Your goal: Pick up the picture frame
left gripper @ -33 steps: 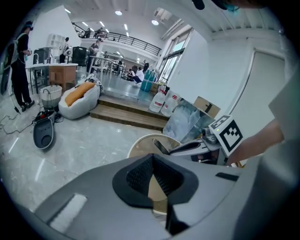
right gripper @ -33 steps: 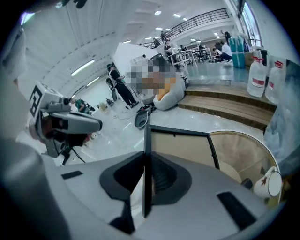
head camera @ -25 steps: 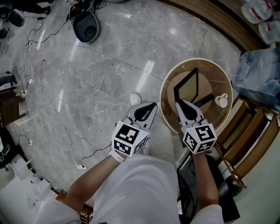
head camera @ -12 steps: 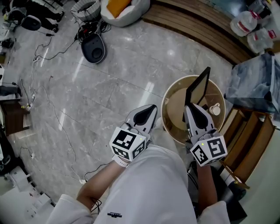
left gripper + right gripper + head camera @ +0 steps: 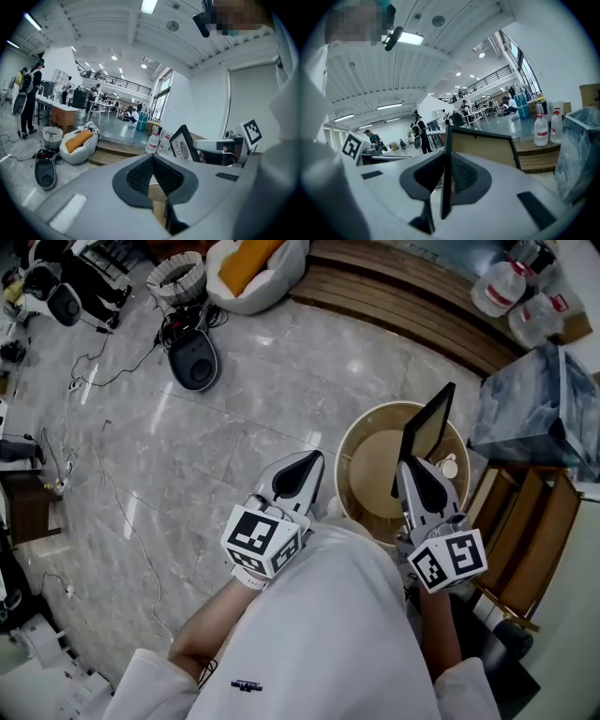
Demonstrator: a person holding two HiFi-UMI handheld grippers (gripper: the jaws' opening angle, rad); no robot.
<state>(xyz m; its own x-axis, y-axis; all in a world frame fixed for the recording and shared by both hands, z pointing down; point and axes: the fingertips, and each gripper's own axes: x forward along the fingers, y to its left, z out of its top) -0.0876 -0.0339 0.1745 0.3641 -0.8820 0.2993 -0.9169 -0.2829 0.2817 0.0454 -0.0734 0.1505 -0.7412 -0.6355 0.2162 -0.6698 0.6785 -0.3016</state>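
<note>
A black picture frame with a brown back stands upright above a round wooden tub, clear of it. My right gripper is shut on the frame's lower edge. In the right gripper view the frame's edge runs between the pads and its brown back spreads to the right. My left gripper hovers to the left of the tub, shut with nothing in it; its pads meet at the tip. From the left gripper view the frame shows its printed face, with the right gripper behind it.
A small white object lies inside the tub. A plastic-wrapped bin and a wooden rack stand to the right. At the back are a wooden step, water jugs, a white sack and a black device. Cables trail on the floor at the left.
Both grippers have risen. The right one has lifted the frame up out of the tub, where it lay tilted a second ago. The left stays shut and empty.
</note>
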